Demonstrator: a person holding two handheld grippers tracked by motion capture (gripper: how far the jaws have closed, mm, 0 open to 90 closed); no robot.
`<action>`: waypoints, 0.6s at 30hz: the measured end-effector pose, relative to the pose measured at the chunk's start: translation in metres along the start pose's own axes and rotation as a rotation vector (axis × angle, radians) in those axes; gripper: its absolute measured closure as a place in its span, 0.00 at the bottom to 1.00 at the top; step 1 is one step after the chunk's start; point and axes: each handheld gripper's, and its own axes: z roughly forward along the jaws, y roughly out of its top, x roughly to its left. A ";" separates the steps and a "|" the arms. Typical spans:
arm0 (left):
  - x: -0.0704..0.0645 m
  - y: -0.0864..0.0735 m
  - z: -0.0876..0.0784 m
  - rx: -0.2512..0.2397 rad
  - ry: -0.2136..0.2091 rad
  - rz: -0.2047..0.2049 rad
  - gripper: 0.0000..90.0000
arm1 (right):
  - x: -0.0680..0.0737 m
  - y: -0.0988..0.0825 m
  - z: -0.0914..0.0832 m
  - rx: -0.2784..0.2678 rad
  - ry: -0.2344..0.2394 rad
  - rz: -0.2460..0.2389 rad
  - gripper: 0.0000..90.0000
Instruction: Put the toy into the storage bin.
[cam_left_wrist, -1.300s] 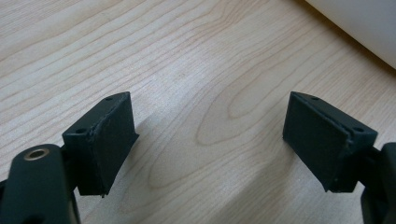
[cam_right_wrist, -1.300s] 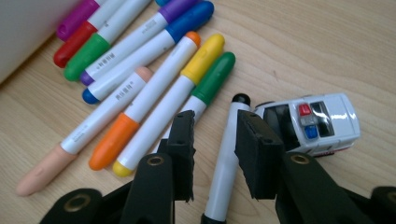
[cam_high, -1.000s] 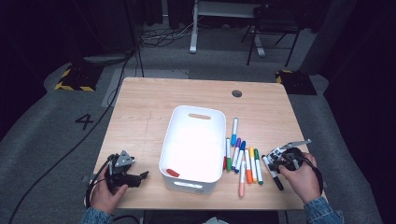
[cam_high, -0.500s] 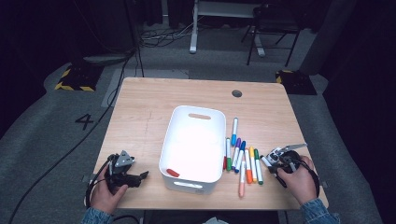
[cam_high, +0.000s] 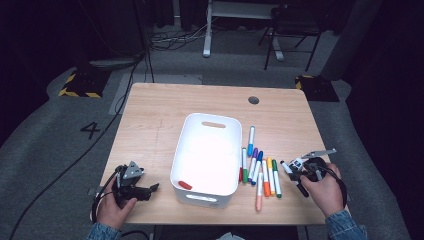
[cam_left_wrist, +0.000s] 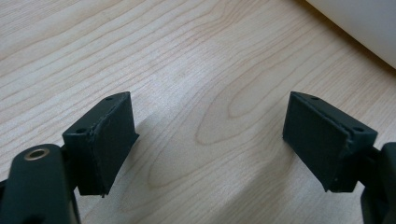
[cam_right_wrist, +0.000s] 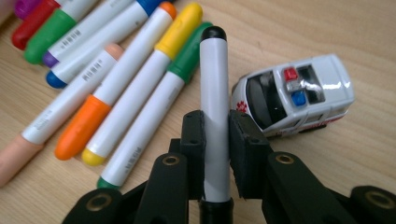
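My right gripper (cam_right_wrist: 215, 126) is shut on a white marker with a black cap (cam_right_wrist: 214, 79), which points away along the jaws just above the table. In the high view this gripper (cam_high: 299, 174) is at the table's front right. Several coloured markers (cam_right_wrist: 116, 79) lie loose to its left, between it and a white bin (cam_high: 207, 150). One red marker (cam_high: 185, 185) lies inside the bin. My left gripper (cam_high: 137, 189) rests at the front left, and its jaws (cam_left_wrist: 210, 135) stand open over bare wood.
A small white toy ambulance (cam_right_wrist: 294, 95) sits just right of the held marker's tip. The bin's corner (cam_left_wrist: 364, 23) shows beyond the left gripper. A round cable hole (cam_high: 253, 100) is at the table's far side. A chair (cam_high: 292, 30) and cables lie on the floor beyond.
My right gripper has drifted slightly left toward the loose markers, still holding the black-capped marker. The left gripper has not moved.
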 end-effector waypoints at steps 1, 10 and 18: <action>0.000 0.000 0.000 0.000 0.000 0.000 0.19 | 0.001 0.002 -0.003 -0.008 0.004 -0.004 0.85; 0.000 0.000 0.000 0.000 0.004 0.006 0.19 | 0.014 0.025 -0.024 -0.056 0.043 -0.057 0.85; 0.001 -0.001 -0.002 0.008 0.000 0.024 0.16 | 0.032 0.045 -0.045 -0.100 0.095 -0.109 0.85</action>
